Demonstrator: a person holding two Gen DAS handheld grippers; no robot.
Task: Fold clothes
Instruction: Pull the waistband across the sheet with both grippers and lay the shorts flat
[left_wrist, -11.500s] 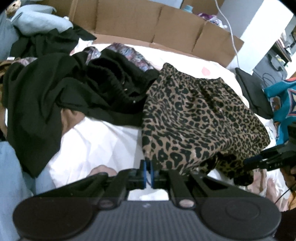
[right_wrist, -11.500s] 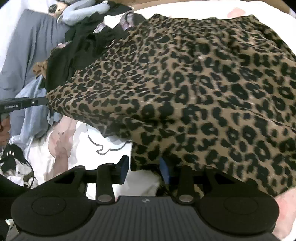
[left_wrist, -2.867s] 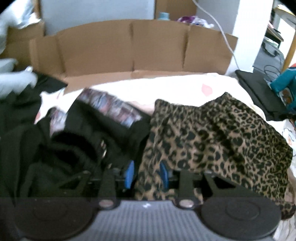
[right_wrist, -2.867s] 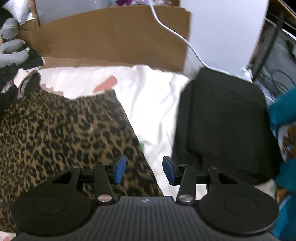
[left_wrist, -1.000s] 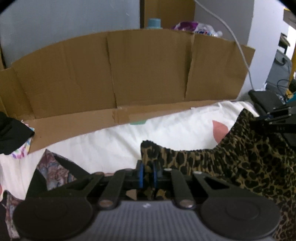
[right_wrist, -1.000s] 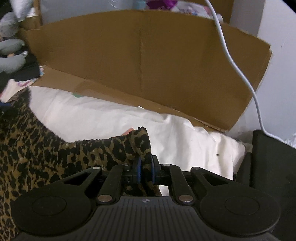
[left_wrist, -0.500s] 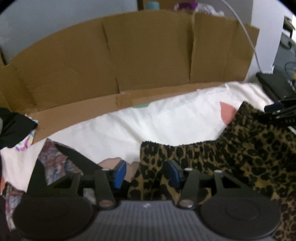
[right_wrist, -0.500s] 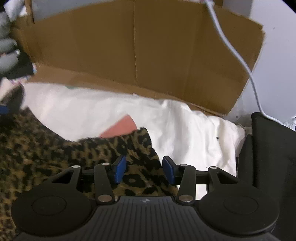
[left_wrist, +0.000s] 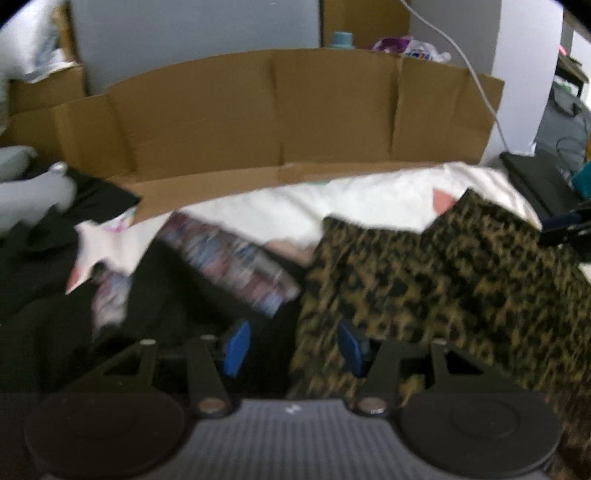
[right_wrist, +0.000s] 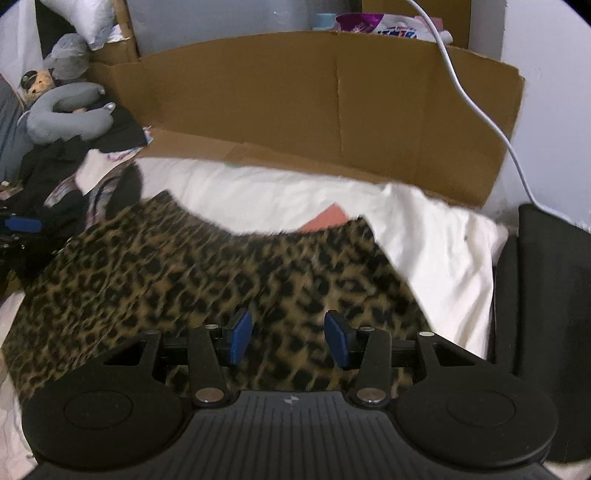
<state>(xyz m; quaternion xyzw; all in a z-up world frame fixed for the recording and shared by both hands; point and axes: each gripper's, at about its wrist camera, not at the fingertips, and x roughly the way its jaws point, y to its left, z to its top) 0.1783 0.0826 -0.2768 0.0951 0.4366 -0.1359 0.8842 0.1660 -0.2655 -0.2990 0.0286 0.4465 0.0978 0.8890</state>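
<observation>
Right wrist view shows the leopard-print garment (right_wrist: 207, 266) spread flat on the white bed sheet (right_wrist: 436, 251), directly below and ahead of the right gripper (right_wrist: 288, 336), whose blue pads stand apart with nothing pinched between them. Left wrist view shows the left gripper (left_wrist: 291, 347) likewise released, its pads apart over the garment's left edge, with the pile of dark clothes (left_wrist: 74, 295) just to its left. Ahead of both grippers the garment's far edge lies loose against the sheet, short of the cardboard wall (right_wrist: 332, 110). As a judgement, this one piece looks laid out or part-folded rather than finished as a compact bundle. The dark pile appears untouched, so most of the folding remains.
</observation>
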